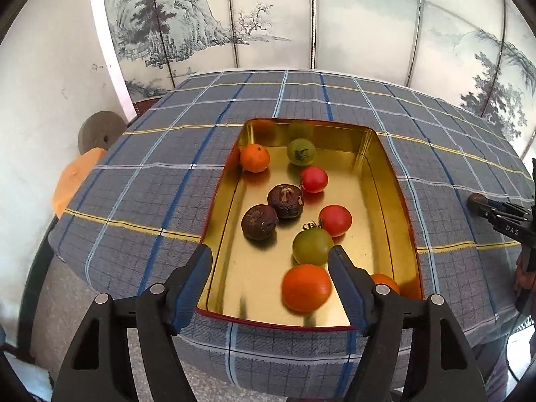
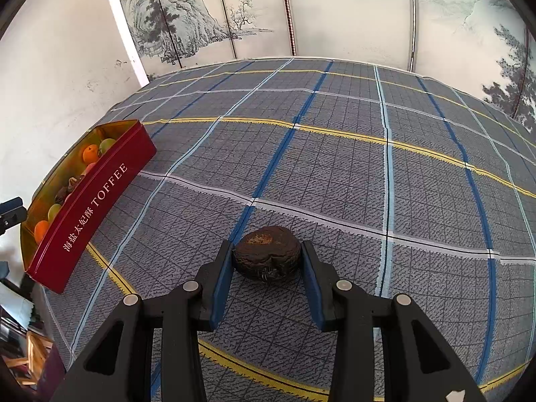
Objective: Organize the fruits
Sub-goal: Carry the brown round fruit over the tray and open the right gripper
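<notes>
Glossy gold metal tin (image 1: 385, 167), woven matt plaid tablecloth (image 2: 335, 167), wrinkled rough brown fruit (image 2: 266, 256)

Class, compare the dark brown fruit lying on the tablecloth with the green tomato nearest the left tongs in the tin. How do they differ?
The dark brown fruit is wrinkled and dull; the green tomato is smooth and glossy. The brown fruit lies on the tablecloth outside the tin; the tomato sits inside it. The brown fruit sits between the right tongs; the tomato lies just beyond the open left tongs. Both are roundish.

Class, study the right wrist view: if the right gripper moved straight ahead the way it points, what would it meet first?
The dark brown wrinkled fruit, lying on the plaid tablecloth between the right gripper's open fingers; they bracket it already, though contact is unclear.
</notes>
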A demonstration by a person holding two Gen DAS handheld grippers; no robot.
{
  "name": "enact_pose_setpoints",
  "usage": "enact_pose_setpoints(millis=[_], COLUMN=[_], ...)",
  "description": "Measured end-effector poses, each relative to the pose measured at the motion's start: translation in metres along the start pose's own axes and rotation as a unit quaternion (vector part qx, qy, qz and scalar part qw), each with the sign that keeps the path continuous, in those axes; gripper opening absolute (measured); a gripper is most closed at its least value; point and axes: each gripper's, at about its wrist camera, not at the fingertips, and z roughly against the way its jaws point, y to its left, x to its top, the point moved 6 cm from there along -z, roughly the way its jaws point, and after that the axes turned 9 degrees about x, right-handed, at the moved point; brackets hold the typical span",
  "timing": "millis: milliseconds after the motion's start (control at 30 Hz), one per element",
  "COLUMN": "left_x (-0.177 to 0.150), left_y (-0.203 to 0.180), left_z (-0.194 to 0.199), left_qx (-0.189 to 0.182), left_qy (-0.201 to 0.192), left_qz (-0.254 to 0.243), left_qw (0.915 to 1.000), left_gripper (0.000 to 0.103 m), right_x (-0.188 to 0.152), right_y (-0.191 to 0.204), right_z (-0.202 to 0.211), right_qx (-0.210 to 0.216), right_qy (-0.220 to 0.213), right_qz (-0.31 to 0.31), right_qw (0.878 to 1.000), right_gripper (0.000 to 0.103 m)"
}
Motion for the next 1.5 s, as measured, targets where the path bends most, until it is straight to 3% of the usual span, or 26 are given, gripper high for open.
enact_pose_setpoints(millis=[433,867,1100,1233,1500], left_x=[0.000,0.003,0.004,0.002,0.000], left_y=[0.005,0.015,0.027,0.031,0.037], left_z=[0.011,0.027,0.033,0.034,0.039], left_qx=[0.039,0.052,0.052,0.073,0.078], left_qy=[-0.023,-0.051,-0.059,-0.065,-0.081], left_qz=[-0.004,0.000,0.016,0.011,0.012], left_qw=[0.9989,0.9973,0.9968,0.9951,0.9935], left_gripper=[0.077,0.089,0.092,0.093,0.094], right_x=[0.002,0.041,0.048,0.050,0.049], right_y=[0.025,0.147,0.203,0.216,0.238], right_z=[0.011,0.033,0.016,-0.001,-0.033], right_qx=[0.011,0.106,0.144,0.157,0.163], right_qy=[-0.015,-0.050,-0.037,-0.027,-0.001], right_qz=[0.022,0.111,0.147,0.145,0.155], right_qw=[1.000,0.987,0.978,0.976,0.975], right_gripper=[0.036,0.036,0.036,0.036,0.037])
